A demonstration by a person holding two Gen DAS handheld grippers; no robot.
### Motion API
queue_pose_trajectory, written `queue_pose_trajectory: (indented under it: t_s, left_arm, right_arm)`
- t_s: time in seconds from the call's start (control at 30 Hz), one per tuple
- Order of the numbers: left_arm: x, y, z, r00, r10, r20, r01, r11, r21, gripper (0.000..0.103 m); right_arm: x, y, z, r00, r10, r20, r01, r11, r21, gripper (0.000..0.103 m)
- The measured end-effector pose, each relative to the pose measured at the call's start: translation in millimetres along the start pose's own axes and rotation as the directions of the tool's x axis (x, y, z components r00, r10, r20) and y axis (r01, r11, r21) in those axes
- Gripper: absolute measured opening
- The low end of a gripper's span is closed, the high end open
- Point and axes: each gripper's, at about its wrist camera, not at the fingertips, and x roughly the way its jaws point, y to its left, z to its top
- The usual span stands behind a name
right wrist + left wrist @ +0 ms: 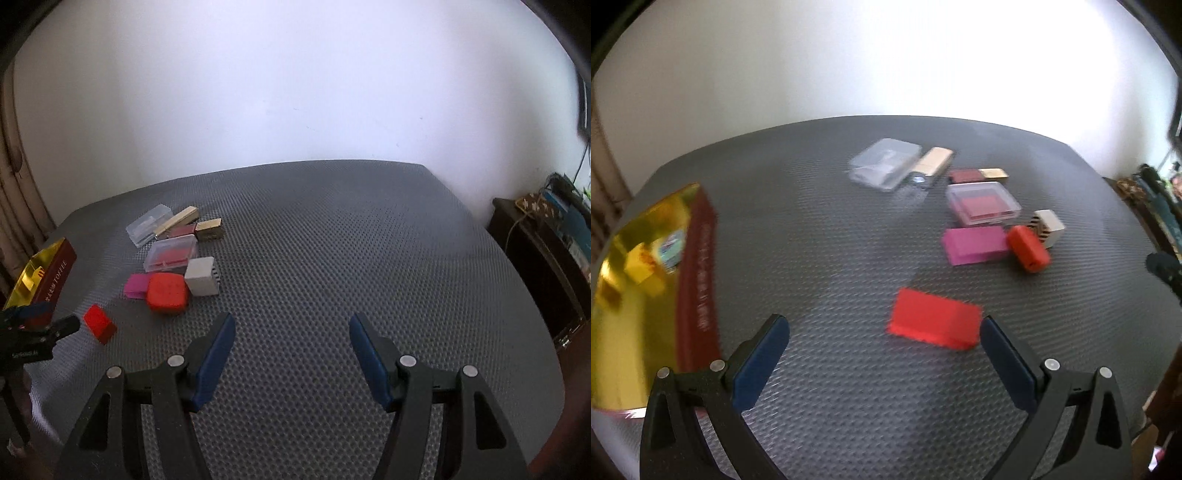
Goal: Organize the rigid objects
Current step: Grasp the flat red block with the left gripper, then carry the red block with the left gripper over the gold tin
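Both grippers, left point(884, 328) & right point(291, 328), wide open, empty; red block point(934, 323), blurry, prob. untouched

Grey mat point(332, 258) with a raised dimple texture covers the work surface. Plain white wall point(295, 92) behind it. Beige curtain point(14, 192) hangs at the left edge. Dark wooden cabinet point(535, 266) stands to the right of the mat, against the wall. Its top carries assorted clutter point(565, 218), blurred and not identifiable. A thin cable point(581, 162) runs up the wall above it.
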Motion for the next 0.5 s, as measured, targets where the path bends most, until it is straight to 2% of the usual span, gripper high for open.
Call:
queue_pose_trajectory:
  t_s: [0.23, 0.3, 0.33, 0.37, 0.4, 0.5]
  left_arm:
    - [31.8, -23.2, 2.0, 0.998, -0.005, -0.059, 0.011, 0.994, 0.107, 0.1]
    - [40.1, -31.0, 1.2, 0.997, 0.02, -0.074, -0.009, 0.989, 0.147, 0.091]
    - [43.4, -33.4, 0.6, 0.996, 0.021, -0.083, -0.008, 0.987, 0.158, 0.076]
    - [43.4, -33.6, 1.2, 0.997, -0.006, -0.083, 0.019, 0.989, 0.148, 0.065]
    - [42.9, -34.2, 2.3, 0.996, -0.015, -0.086, 0.027, 0.99, 0.141, 0.059]
    - [38.3, -41.0, 5.3, 0.997, 0.015, -0.08, -0.002, 0.986, 0.164, 0.057]
  right_arm:
    - [-0.7, -2.6, 0.6, 0.997, 0.076, 0.016, -0.076, 0.996, 0.055, 0.066]
    - [-3.2, -2.7, 0.4, 0.996, 0.084, 0.023, -0.085, 0.995, 0.051, 0.066]
    - [-5.4, -4.4, -0.9, 0.996, 0.087, 0.024, -0.089, 0.995, 0.053, 0.066]
    - [-4.9, -5.0, -1.0, 0.995, 0.095, 0.022, -0.096, 0.994, 0.06, 0.066]
    - [-4.5, -6.0, -0.8, 0.995, 0.1, 0.019, -0.101, 0.993, 0.065, 0.066]
    - [-6.3, -8.0, -1.0, 0.994, 0.109, 0.024, -0.11, 0.991, 0.078, 0.066]
